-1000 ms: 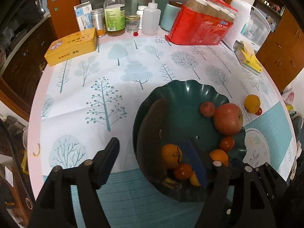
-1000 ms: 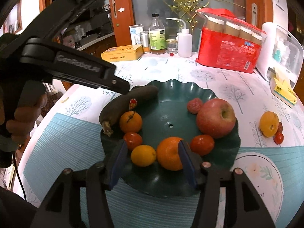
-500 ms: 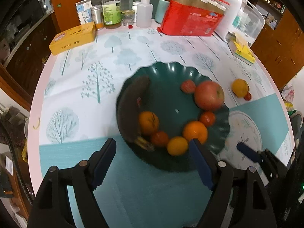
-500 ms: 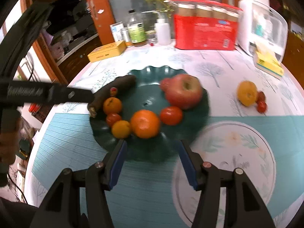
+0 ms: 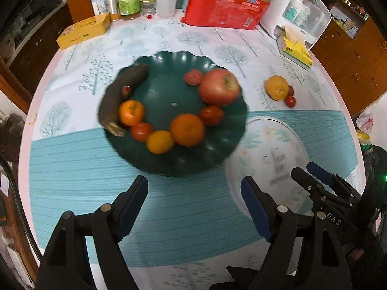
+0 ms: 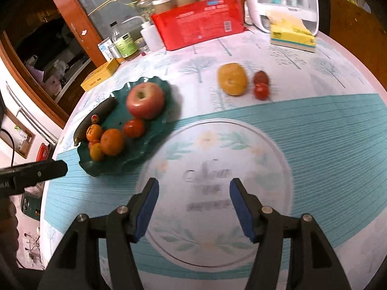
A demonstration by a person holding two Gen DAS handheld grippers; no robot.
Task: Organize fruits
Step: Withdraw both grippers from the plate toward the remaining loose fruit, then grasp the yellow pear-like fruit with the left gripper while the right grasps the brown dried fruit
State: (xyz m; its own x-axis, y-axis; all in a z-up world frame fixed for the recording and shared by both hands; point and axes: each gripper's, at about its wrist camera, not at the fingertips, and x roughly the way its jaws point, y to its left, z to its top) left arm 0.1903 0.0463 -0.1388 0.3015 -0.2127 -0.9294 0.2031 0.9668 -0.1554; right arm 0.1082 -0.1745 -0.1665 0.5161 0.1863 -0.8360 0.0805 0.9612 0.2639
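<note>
Presently, status: most fruit sits in the green plate [image 5: 217, 152]; three pieces lie outside it.
Loose fruit: a yellow fruit [image 6: 232, 79] and two small red fruits [image 6: 261, 84] rest on the tablecloth [image 6: 326, 140], far right of the plate, touching or just beside one another.
Risk, rolling: round fruit on a flat cloth may roll towards the table's right edge if nudged off-centre.
Risk, bruising: the small red fruits look soft; a hard squeeze could split them.
Risk, plate: its near side is crowded; a dropped piece may knock the orange [image 5: 186, 129] out.
Left tongs [image 5: 193, 207]: spread wide, holding nothing, hovering near the plate's near rim.
Right tongs [image 6: 193, 209]: spread wide, holding nothing, above the printed circle, well short of the loose fruit.
</note>
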